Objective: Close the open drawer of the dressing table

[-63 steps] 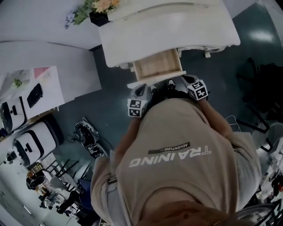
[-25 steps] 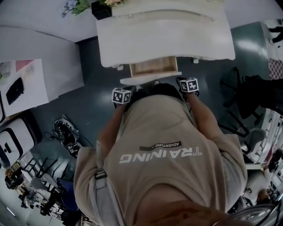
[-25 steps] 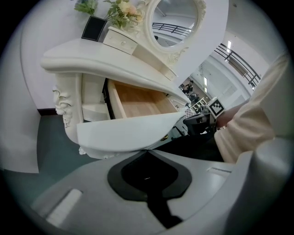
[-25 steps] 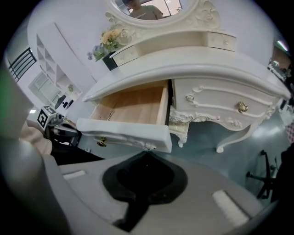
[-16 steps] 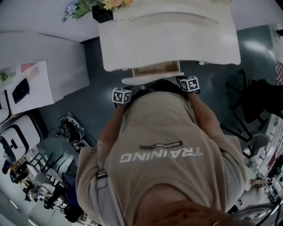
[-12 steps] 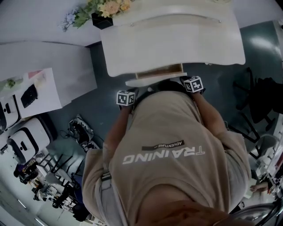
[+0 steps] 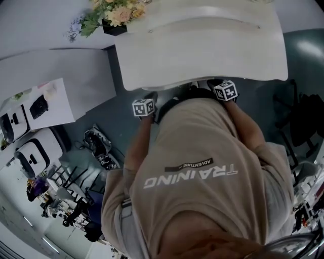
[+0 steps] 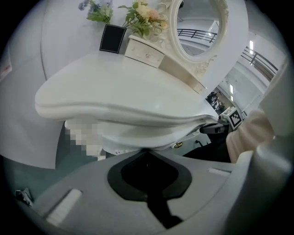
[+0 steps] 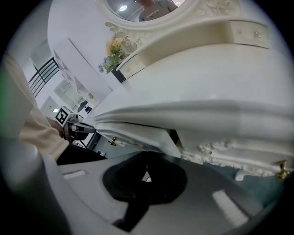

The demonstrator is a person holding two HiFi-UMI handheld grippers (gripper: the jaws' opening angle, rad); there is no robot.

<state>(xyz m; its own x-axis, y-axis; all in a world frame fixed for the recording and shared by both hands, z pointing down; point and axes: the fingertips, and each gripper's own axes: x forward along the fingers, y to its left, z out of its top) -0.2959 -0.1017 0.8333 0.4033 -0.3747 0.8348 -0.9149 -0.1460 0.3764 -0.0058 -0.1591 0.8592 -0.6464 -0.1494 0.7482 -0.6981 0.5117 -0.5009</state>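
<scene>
Overhead, head view. The white table (image 7: 202, 45) lies beyond a person's shirt (image 7: 202, 167), with flowers (image 7: 114, 12) at its far left corner. The left gripper (image 7: 147, 103) and right gripper (image 7: 223, 90) sit at the table's near edge, well apart, with their tips hidden beneath the overhang.

Left gripper view. The jaws are brought together with nothing between them. Their tips lie close against the front of the drawer (image 8: 151, 137), which sits tucked in under the table's overhang. A brass knob (image 8: 178, 145) shows on the drawer front, on the side toward the right gripper, which is at the same front farther along. A mirror (image 8: 197, 27) stands at the back of the table.

Right gripper view. The jaws are likewise together and empty, with only a sliver of light between them. The tips lie near the drawer's right end, where a dark slit parts the drawer front from the carved frame (image 9: 220, 151). Whether either pair of tips touches the front cannot be told.
</scene>
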